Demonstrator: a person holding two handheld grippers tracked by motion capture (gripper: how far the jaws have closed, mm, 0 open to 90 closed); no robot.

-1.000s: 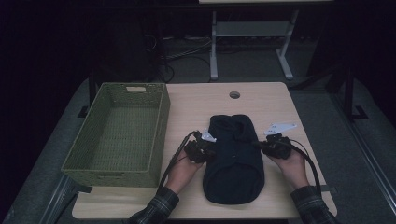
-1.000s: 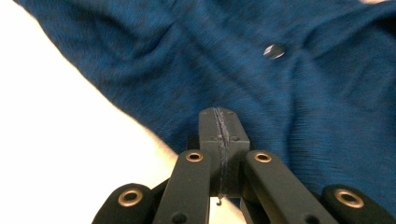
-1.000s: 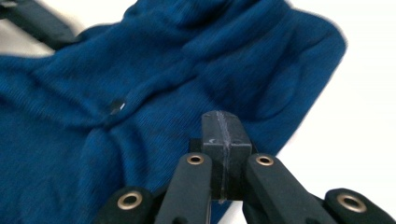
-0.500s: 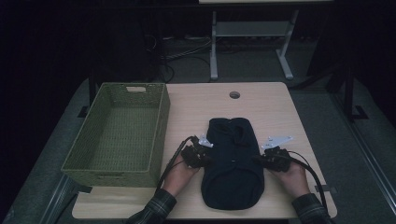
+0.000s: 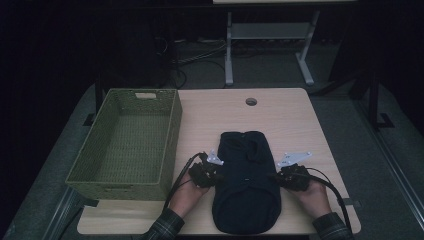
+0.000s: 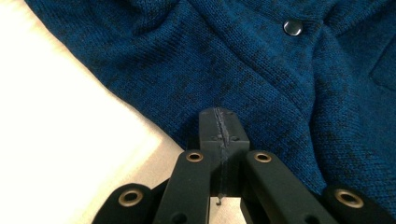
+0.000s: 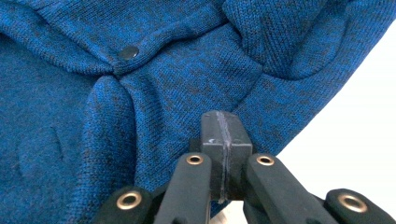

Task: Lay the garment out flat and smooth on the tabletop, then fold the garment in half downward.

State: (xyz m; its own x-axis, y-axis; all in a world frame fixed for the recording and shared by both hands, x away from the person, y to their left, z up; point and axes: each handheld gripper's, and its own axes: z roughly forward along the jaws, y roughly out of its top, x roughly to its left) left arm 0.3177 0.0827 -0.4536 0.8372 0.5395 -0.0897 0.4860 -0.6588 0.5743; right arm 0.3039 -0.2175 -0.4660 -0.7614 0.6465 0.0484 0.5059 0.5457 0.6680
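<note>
Dark room, light wood table (image 5: 290, 125) under the lamp, cable hole (image 5: 251, 101) near the far edge, green woven basket (image 5: 125, 177) on the left side, nothing in it that I can see.

Thing in hand: a dark blue knit cardigan (image 5: 246, 185), folded into a long bundle, lying lengthwise on the table right of the basket, its near end at the table's front edge. Round snap button (image 6: 292, 27) on the front placket, another (image 7: 128, 52) in the right gripper view.

Left claw (image 5: 214, 176) sits at the bundle's left edge, right claw (image 5: 278, 176) at its right edge, roughly mid-length. Both have jaws pressed together. Tips rest on or just over the knit; whether any fabric is pinched between them, I can't tell. No fold visibly trapped in either gripper view.

Handling, my read:
- Soft, limp, light. No stiffness, will sag and unfold if lifted from one point.
- Knit surface grips well, not slippery. Not fragile, but pads can snag loops or drag one layer off the stack.
- Take hold at both side edges together, biting through all folded layers, not just the top one.
- Stay off the buttons and placket: hard lumps, poor pinch.
- Support both ends evenly or the bundle opens on the way.
</note>
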